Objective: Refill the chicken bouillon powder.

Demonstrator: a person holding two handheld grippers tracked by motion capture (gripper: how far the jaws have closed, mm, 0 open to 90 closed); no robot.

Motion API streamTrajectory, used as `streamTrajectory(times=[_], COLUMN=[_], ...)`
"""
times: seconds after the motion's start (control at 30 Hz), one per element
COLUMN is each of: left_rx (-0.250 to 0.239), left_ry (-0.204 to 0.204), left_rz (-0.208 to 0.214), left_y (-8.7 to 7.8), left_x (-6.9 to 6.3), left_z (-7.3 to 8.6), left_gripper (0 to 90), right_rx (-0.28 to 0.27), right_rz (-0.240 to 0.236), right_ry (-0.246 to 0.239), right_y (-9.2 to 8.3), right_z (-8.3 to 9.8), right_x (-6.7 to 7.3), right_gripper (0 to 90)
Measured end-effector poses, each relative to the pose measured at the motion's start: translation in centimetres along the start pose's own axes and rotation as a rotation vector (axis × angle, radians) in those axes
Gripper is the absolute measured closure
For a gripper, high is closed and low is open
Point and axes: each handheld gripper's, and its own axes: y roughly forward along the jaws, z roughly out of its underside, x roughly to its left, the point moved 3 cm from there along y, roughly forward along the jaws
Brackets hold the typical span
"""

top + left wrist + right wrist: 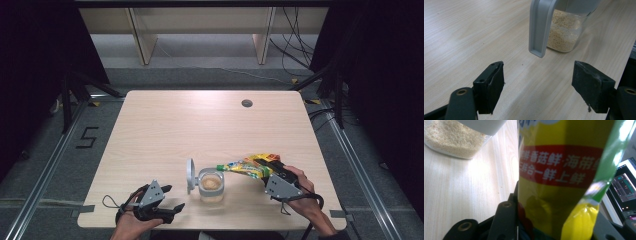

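Two hands hold the grippers at the near edge of the table [165, 120]. Left gripper [167, 202] sits near the front left corner with its jaws spread wide and nothing between them. Right gripper [270, 175] pinches a yellow and green packet [247, 165] and tips its end over the clear jar [211, 186] of pale grains. That jar stands near the front edge, its grey lid [190, 175] flipped up.

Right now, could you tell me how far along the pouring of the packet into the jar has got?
Done: the jar stands with its lid flipped open and pale granules already inside. In hand: the right gripper holds the yellow packet tilted, its end reaching toward the jar's mouth. Left: finishing the pour and closing the lid; the left gripper waits open beside the jar.
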Motion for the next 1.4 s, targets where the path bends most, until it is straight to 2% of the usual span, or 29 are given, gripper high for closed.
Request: streamTrajectory(times=[0.07,0.1,0.17,0.2,0.3,0.33,0.37,0.4,0.43,0.5,0.53,0.6,0.63,0.73,0.77,0.8,1.0,1.03,1.1,1.17,1.2,1.23,1.27,1.3,1.33,1.37,1.4], left_rx=[0.004,0.007,0.002,0.002,-0.008,-0.008,-0.001,0.011,-0.008,-0.01,-0.011,-0.011,0.003,-0.008,-0.008,-0.002,-0.007,-0.004,-0.008,0.013,0.014,0.005,0.01,-0.002,0.015,0.013,0.015], left_ry=[0.001,-0.029,-0.008,-0.024,-0.035,-0.037,-0.018,0.014,-0.011,-0.037,-0.012,-0.015,-0.023,-0.037,-0.034,-0.029,-0.035,-0.031,-0.036,-0.011,0.021,0.008,0.005,-0.005,0.016,0.017,-0.012], left_rz=[0.002,0.002,0.0,-0.001,0.0,0.0,-0.002,-0.007,0.0,-0.002,-0.002,-0.002,-0.001,0.001,0.001,0.0,0.0,-0.001,0.0,-0.009,-0.008,-0.006,-0.005,-0.002,-0.007,-0.008,-0.011], left_y=[0.0,0.0,0.0,0.0,0.1,0.1,0.1,0.0,0.1,0.2,0.1,0.1,0.1,0.1,0.1,0.1,0.1,0.1,0.1,0.0,0.0,0.0,0.0,0.1,0.0,0.0,0.0], left_x=[0.0,-0.1,0.0,-0.1,-0.2,-0.3,-0.1,0.1,-0.1,-0.3,-0.1,-0.2,-0.2,-0.3,-0.3,-0.2,-0.2,-0.2,-0.2,0.0,0.2,0.1,0.1,0.0,0.1,0.2,0.0], left_z=[0.0,0.1,0.0,0.1,0.0,0.0,0.0,0.0,0.0,0.0,0.0,0.0,0.1,0.0,0.0,0.0,0.0,0.0,0.0,0.1,0.0,0.0,0.0,0.0,0.0,0.0,0.1], left_gripper=[25.3,25.3,25.2,25.2,25.3,25.3,25.3,25.3,25.2,25.3,25.3,25.3,25.3,25.3,25.2,25.3,25.2,25.2,25.3,25.2,25.3,25.2,25.3,25.3,25.3,25.3,25.2], right_rx=[-0.006,-0.016,-0.017,-0.028,-0.029,-0.033,-0.045,-0.051,-0.055,-0.071,-0.079,-0.079,-0.081,-0.075,-0.073,-0.072,-0.078,-0.066,-0.064,-0.07,-0.066,-0.068,-0.061,-0.063,-0.068,-0.065,-0.055], right_rz=[-0.009,-0.01,-0.012,-0.009,-0.029,-0.027,-0.039,-0.04,-0.042,-0.046,-0.046,-0.056,-0.045,-0.058,-0.051,-0.067,-0.048,-0.049,-0.046,-0.047,-0.051,-0.032,-0.043,-0.047,-0.039,-0.038,-0.048], right_ry=[0.0,0.014,0.057,0.044,0.079,0.096,0.149,0.168,0.184,0.208,0.234,0.276,0.292,0.3,0.321,0.315,0.37,0.392,0.404,0.41,0.422,0.428,0.448,0.448,0.467,0.475,0.487], right_y=[0.0,0.0,0.0,0.1,0.4,0.4,0.5,0.5,0.6,0.7,0.7,0.7,0.8,0.9,0.9,0.9,0.9,0.8,0.8,0.8,0.8,0.8,0.7,0.7,0.7,0.6,0.5], right_z=[0.1,0.1,0.4,0.4,0.8,1.0,1.1,1.2,1.4,1.7,2.0,2.4,2.6,3.1,3.3,3.4,4.0,4.0,4.1,4.2,4.3,4.3,4.4,4.5,4.5,4.6,4.7], right_x=[-0.2,-0.2,-0.3,-0.4,-0.5,-0.6,-0.4,-0.5,-0.6,-0.9,-0.9,-1.0,-1.0,-1.2,-1.1,-1.2,-1.5,-1.5,-1.5,-1.7,-1.7,-1.8,-1.8,-1.9,-1.9,-2.0,-2.0], right_gripper=[67.0,67.0,67.1,67.1,67.5,67.7,67.8,67.9,68.0,68.3,68.4,68.6,68.7,69.2,69.3,69.5,69.6,69.6,69.5,69.4,69.2,69.0,68.8,68.6,68.3,68.0,67.7])
